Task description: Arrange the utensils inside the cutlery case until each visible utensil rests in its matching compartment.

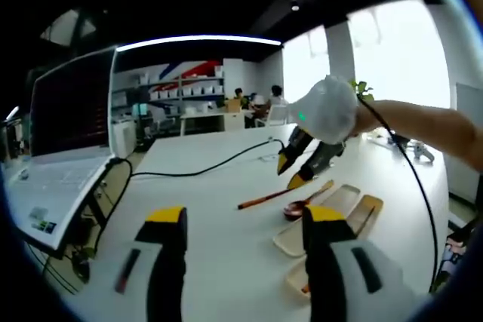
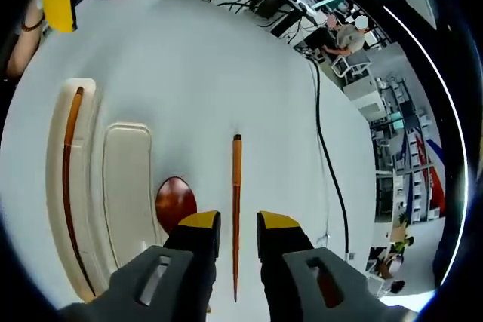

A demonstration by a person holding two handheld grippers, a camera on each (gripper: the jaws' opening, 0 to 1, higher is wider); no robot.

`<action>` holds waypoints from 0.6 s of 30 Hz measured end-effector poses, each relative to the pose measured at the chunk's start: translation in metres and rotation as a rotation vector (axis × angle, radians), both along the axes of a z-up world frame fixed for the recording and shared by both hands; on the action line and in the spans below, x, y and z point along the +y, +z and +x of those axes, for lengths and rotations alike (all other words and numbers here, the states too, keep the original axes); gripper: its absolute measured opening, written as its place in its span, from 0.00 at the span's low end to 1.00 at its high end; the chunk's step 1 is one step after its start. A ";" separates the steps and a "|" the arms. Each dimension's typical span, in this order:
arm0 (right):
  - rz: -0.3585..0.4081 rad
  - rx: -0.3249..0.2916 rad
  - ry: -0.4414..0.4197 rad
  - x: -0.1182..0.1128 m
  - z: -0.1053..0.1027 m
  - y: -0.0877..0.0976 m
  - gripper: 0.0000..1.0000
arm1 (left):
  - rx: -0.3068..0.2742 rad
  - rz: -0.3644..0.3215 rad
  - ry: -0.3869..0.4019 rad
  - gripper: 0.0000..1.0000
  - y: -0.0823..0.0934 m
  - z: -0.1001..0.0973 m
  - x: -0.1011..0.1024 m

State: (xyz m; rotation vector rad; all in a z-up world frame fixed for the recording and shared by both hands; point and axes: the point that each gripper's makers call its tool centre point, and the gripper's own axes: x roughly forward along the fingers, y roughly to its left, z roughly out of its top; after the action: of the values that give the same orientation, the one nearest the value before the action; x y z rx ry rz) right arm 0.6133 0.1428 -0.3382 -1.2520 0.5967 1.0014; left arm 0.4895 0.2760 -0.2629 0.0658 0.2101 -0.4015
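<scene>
The beige cutlery case (image 2: 128,179) lies on the white table, with one brown chopstick (image 2: 68,164) in its narrow slot and its wide slot bare. A second chopstick (image 2: 236,179) lies loose on the table beside it. My right gripper (image 2: 238,224) is open, its jaws straddling that chopstick's thin end with room on both sides. A red-brown spoon (image 2: 175,203) rests at the case's edge, its handle hidden behind a jaw. In the left gripper view, my left gripper (image 1: 245,220) stands wide open and holds nothing, short of the case (image 1: 336,209), spoon (image 1: 298,207) and chopstick (image 1: 264,199). The right gripper (image 1: 294,171) hovers over them.
An open laptop (image 1: 68,126) sits at the table's left edge, and a black cable (image 1: 211,167) runs across the table behind the utensils. A person's arm (image 1: 423,122) reaches in from the right. People sit at desks far behind. The left gripper's yellow tip (image 2: 59,1) shows beyond the case.
</scene>
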 end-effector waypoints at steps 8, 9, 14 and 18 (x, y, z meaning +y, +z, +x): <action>0.078 0.094 -0.057 -0.010 0.012 -0.027 0.18 | 0.008 0.006 -0.001 0.65 -0.002 0.001 0.001; 0.085 0.130 -0.052 -0.009 0.009 -0.031 0.18 | 0.005 0.003 0.000 0.65 -0.001 0.002 0.001; 0.149 0.156 -0.042 0.000 0.004 -0.035 0.16 | 0.011 -0.001 -0.002 0.65 -0.003 0.005 0.001; 0.158 0.170 -0.073 -0.004 0.010 -0.036 0.16 | 0.015 0.000 0.007 0.65 -0.004 0.006 0.004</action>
State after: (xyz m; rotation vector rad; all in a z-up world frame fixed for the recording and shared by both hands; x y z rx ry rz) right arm 0.6233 0.1386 -0.3739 -1.0062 0.6766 1.0786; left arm 0.4959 0.2799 -0.2665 0.0617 0.2253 -0.3953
